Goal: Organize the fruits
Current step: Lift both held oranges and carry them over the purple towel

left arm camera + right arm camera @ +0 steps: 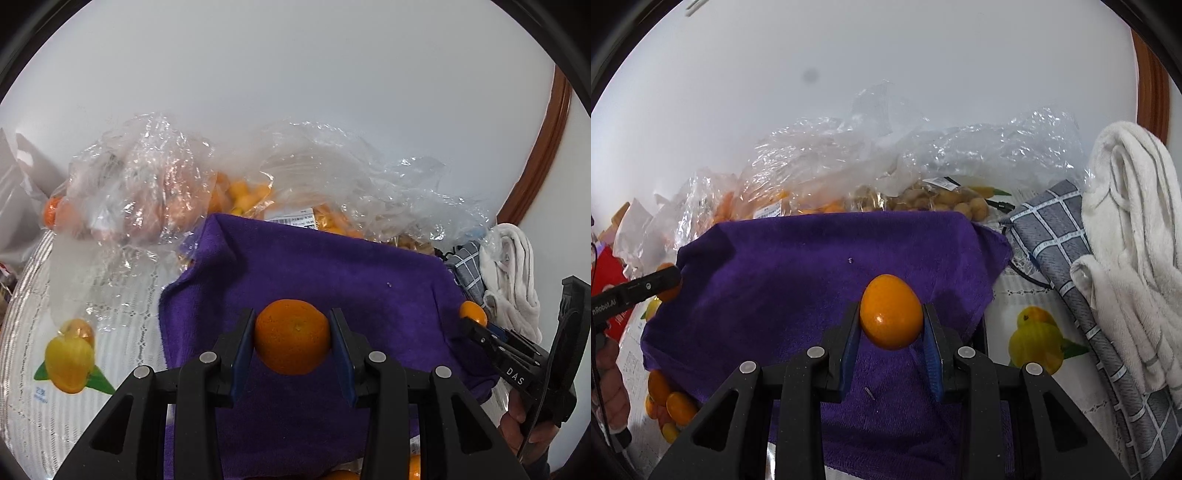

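My left gripper [292, 338] is shut on a round mandarin orange [291, 336] and holds it above a purple towel [351, 273]. My right gripper [891, 325] is shut on a smooth egg-shaped kumquat [891, 312] above the same purple towel [775, 277]. The right gripper also shows at the right edge of the left wrist view [471, 321], with the kumquat [472, 313] at its tip. The left gripper shows at the left edge of the right wrist view [670, 282], with its mandarin [669, 293] partly hidden.
Clear plastic bags of orange fruit [155, 195] and small yellow fruit [945, 201] lie behind the towel against a white wall. A white towel [1130, 236] and grey checked cloth [1071, 258] lie right. Several loose kumquats [670, 402] sit at the towel's left front.
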The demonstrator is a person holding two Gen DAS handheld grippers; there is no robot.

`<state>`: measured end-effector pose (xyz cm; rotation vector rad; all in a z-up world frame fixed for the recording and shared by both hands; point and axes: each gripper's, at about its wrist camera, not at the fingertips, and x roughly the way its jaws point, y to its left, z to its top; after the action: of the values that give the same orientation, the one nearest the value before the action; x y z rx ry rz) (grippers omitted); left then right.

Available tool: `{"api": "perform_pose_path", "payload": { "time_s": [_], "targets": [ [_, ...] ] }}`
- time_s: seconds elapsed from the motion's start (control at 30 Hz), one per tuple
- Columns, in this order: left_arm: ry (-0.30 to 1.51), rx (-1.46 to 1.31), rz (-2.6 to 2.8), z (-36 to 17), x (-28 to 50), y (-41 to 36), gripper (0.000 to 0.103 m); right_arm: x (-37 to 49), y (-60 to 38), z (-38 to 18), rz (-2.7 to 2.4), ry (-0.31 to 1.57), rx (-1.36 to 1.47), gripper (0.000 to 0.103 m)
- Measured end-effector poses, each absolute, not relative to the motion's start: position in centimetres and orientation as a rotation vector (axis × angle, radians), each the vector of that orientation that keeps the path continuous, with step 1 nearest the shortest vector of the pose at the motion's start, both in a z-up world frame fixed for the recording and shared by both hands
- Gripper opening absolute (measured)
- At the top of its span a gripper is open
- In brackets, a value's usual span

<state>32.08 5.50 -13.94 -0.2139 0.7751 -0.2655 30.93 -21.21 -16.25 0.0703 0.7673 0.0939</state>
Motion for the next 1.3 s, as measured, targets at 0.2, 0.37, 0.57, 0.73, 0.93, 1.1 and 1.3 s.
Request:
{"api": "perform_pose_path", "payload": {
  "time_s": [0.2,0.37,0.57,0.73,0.93,1.1,1.3],
  "targets": [
    [0.839,-0.176,-0.238,-15.3,32.8,4.2,0.037,31.3,-21.7,-17.1,0.085,0.797,0.080,0.032],
    [0.906,-0.106,-0.189,-16.8,33.4,3.2,0.037,31.4,-21.6,-18.0,0.084,0.822,0.066,0.032],
    [0.926,-0.074,-0.183,-17.1,33.5,2.8,0.037,31.6,-21.4,-19.0,0.079,0.849,0.050,0.032],
    [0.939,-0.080,-0.182,-16.9,33.5,3.1,0.037,31.7,-21.3,-19.4,0.076,0.862,0.047,0.032],
    [0.952,-0.069,-0.167,-17.1,33.7,3.0,0.037,31.5,-21.1,-19.5,0.076,0.859,0.039,0.033],
    [0.956,-0.065,-0.162,-17.1,33.8,2.9,0.037,31.5,-20.7,-19.6,0.070,0.859,0.025,0.035],
    [0.958,-0.096,-0.171,-16.9,33.9,3.2,0.056,31.2,-20.3,-19.4,0.068,0.846,0.003,0.054]
  ]
}}
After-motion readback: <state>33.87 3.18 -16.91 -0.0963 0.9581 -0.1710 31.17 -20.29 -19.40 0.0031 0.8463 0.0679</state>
